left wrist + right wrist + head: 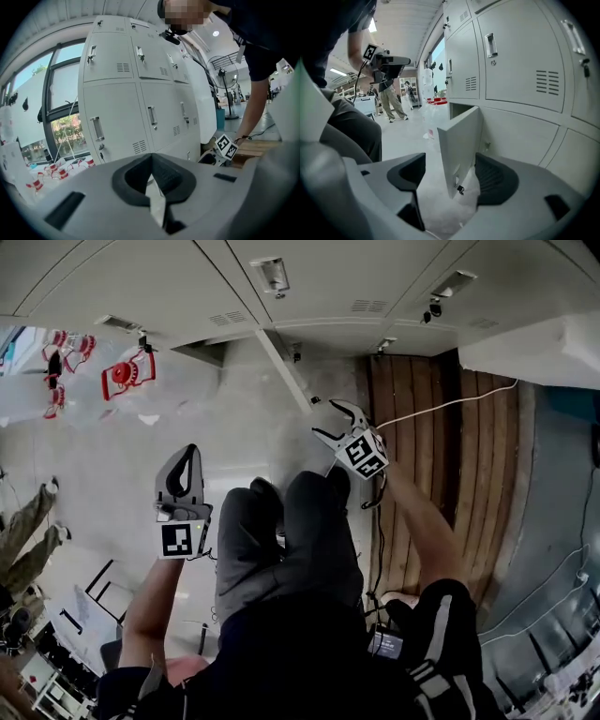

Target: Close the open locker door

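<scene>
By the lockers, the right gripper is straddling the open locker door, jaws wide and not gripping. The door probably needs pushing shut next. The left gripper is idling, closed.

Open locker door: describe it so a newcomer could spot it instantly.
Start at the bank of pale grey lockers along the wall and drop to its lowest row. One door there, the open locker door, stands swung out into the room, its free edge between the fingers of the right gripper. Every neighbouring door sits shut, flush with the locker front.
</scene>
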### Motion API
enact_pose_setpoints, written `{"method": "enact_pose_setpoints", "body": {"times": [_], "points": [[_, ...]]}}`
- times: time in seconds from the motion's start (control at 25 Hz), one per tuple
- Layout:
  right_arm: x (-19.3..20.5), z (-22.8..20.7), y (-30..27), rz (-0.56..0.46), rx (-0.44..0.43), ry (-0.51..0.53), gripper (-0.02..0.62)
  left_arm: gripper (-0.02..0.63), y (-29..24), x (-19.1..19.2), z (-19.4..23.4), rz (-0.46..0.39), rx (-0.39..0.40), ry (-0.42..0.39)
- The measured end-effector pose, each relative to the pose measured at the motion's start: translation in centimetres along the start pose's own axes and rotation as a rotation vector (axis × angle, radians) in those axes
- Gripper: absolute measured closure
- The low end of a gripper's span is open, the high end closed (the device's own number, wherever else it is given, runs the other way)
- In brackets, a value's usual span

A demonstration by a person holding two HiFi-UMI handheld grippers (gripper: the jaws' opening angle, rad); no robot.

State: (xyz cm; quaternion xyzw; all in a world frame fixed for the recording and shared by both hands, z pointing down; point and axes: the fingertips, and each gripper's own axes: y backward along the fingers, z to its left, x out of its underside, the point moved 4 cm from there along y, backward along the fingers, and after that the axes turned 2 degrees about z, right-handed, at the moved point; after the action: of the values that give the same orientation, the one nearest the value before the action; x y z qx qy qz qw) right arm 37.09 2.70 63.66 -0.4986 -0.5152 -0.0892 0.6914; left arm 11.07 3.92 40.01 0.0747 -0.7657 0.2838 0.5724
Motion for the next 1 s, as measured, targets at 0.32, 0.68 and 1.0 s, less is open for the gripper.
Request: {"method": "enact_pose_setpoints", "body": {"times": [0.32, 0.68, 1.0], "points": [[5.8, -0.5, -5.9, -0.035, -0.045, 0.022, 0.294, 0.601, -3.4, 6.9, 0.3, 0.005, -0.031, -0.024], [10.0, -0.3, -10.0, -0.030, -0.133, 0.110, 0.348, 0.601, -4.4, 10.5, 1.0, 0.007, -0.053, -0.067], [10.9, -0.9, -12.3, -0.021, -0.184, 0.179, 0.377, 0.601, -4.3, 11.4, 1.4, -0.001, -0.064, -0.091]]}}
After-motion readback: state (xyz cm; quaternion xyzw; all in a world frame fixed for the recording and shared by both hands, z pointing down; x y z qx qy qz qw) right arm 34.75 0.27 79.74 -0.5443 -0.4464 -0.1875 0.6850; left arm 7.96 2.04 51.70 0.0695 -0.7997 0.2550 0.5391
